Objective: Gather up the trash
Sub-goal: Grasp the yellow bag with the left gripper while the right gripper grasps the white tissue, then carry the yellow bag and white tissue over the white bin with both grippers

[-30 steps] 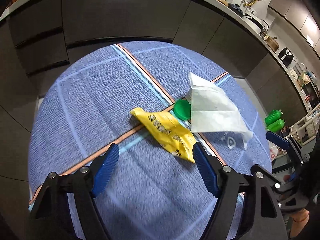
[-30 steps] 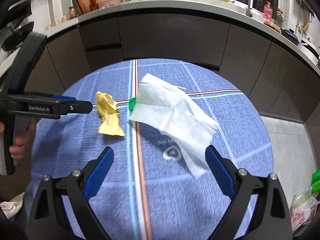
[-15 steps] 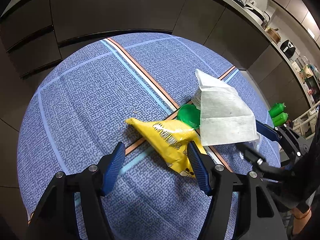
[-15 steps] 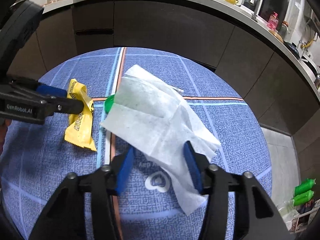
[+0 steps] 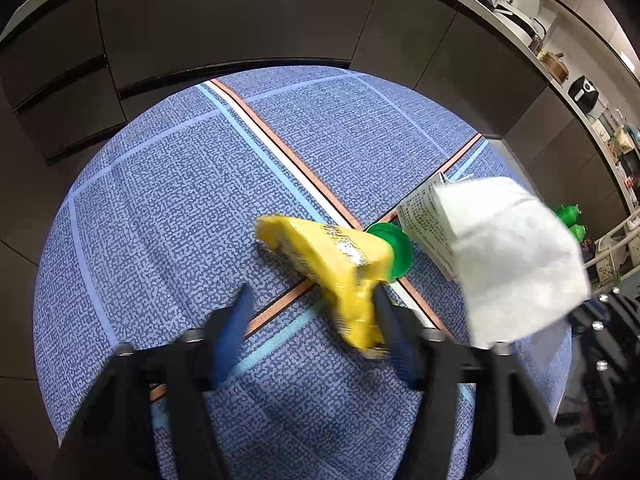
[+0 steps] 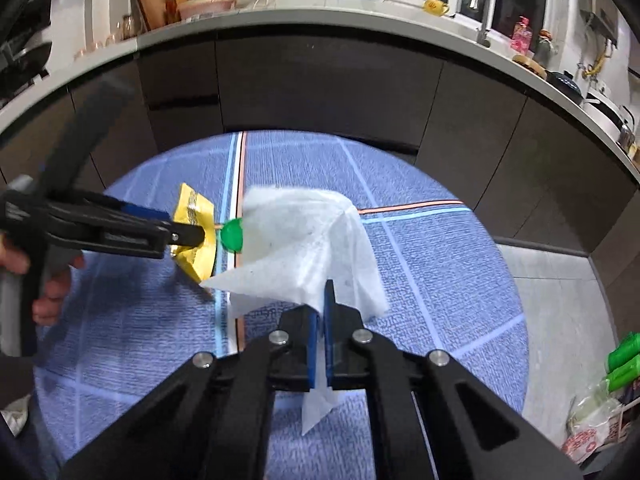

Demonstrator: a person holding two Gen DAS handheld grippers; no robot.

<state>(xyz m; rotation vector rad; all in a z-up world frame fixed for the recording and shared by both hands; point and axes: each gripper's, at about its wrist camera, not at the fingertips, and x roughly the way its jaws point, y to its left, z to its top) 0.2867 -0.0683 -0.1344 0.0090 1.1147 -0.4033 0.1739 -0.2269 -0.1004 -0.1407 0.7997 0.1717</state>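
Note:
A yellow snack wrapper (image 5: 332, 264) lies on the blue patterned tablecloth (image 5: 180, 208), with its near end against the right finger of my left gripper (image 5: 312, 320), whose jaws stand apart around it. The wrapper also shows in the right wrist view (image 6: 194, 220). My right gripper (image 6: 322, 320) is shut on a white tissue (image 6: 312, 248) and holds it lifted off the cloth; the tissue shows at the right of the left wrist view (image 5: 512, 256). A green bottle cap (image 5: 394, 246) lies beside the wrapper. A printed paper label (image 5: 424, 220) sits under the tissue's edge.
Dark cabinet fronts (image 5: 240, 20) curve behind the round table. A counter (image 6: 360, 12) above them carries kitchen items. Green bottles (image 6: 622, 360) and a bag stand on the floor at the right. The table edge drops off on all sides.
My right gripper has shut on the tissue and lifted it. My left gripper has narrowed and moved forward around the yellow wrapper, which has shifted and tilted.

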